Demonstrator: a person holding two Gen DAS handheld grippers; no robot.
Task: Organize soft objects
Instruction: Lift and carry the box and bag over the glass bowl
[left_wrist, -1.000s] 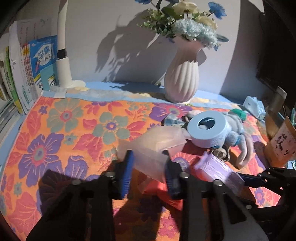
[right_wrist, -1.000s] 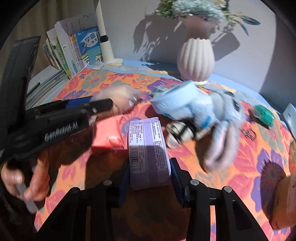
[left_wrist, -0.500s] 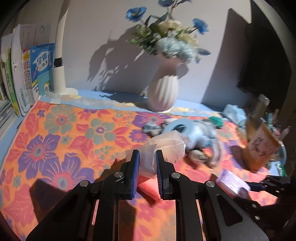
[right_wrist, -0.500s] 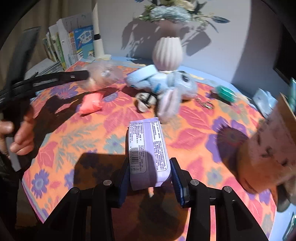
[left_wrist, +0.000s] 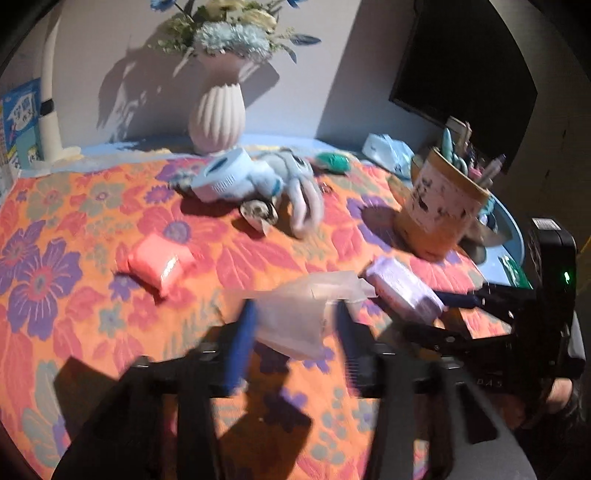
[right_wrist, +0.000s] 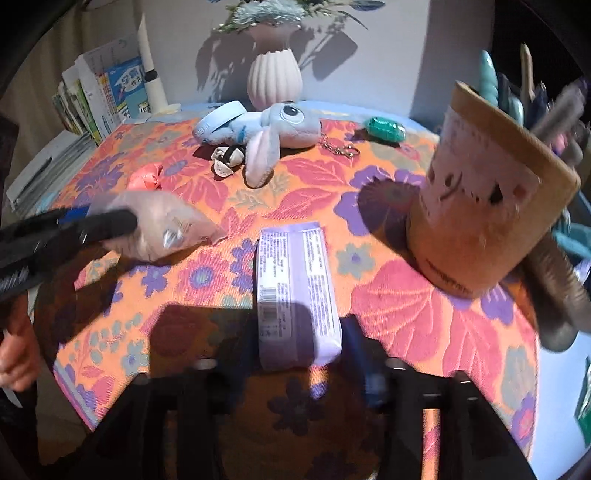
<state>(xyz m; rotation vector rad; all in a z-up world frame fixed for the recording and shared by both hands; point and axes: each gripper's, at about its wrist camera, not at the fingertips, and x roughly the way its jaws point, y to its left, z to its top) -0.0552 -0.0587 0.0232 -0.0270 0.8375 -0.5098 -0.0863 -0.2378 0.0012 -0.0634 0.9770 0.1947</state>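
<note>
Now | left claw just spread, crinkly clear pouch between | right claw just spread, boxy lilac pack loose

A purple tissue pack lies flat on the near cloth, a clear plastic pouch to its left. Farther back rest a pink packet and a blue plush toy on its side.

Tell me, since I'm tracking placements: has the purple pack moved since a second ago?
Yes. The purple pack has left the plush by the vase and lies nearer the front edge beside the pen cup. The right gripper jaws have just been opening around it.
</note>
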